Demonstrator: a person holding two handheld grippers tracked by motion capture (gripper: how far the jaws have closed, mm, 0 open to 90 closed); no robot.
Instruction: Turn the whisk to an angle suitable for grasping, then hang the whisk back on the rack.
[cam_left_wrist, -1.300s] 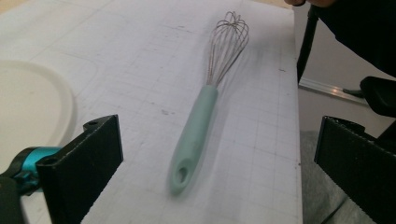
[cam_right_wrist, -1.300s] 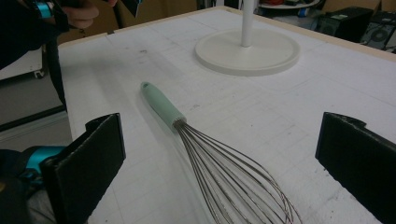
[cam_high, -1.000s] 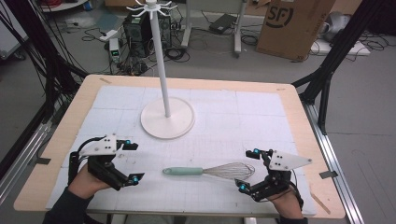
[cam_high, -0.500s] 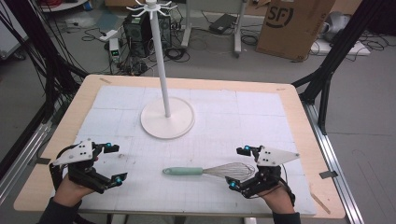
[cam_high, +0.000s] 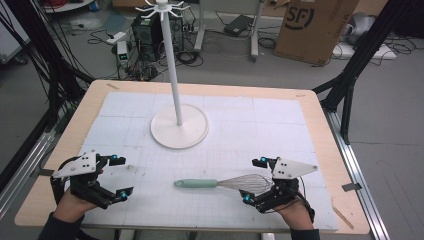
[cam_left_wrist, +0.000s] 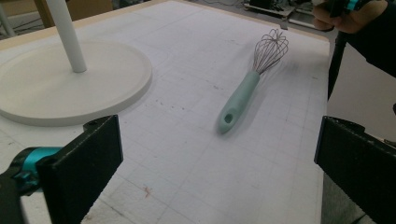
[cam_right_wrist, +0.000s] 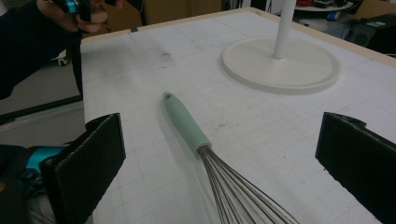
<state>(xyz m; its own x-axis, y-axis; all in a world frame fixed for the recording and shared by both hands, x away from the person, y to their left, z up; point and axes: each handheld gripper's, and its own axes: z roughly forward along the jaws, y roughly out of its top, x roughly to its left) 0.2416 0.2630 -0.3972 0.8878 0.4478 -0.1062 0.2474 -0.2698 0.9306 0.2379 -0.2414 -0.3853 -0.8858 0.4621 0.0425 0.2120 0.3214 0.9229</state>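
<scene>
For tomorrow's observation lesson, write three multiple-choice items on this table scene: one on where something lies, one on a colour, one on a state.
1. Where does the whisk lie?
A. On the stand's base
B. On the mat, nearer the person than the stand's base
C. Hung from the stand's top

2. What colour is the whisk's handle?
A. Pale green
B. Red
C. Black

3. How do the right gripper's jaws stand?
A. Shut on the whisk
B. Shut on nothing
C. Wide open

Answers:
1 B: in the high view the whisk lies flat, apart from the stand.
2 A: the left gripper view shows it mint green.
3 C: the right gripper view shows both jaws far apart, the wire head between them, untouched.
</scene>
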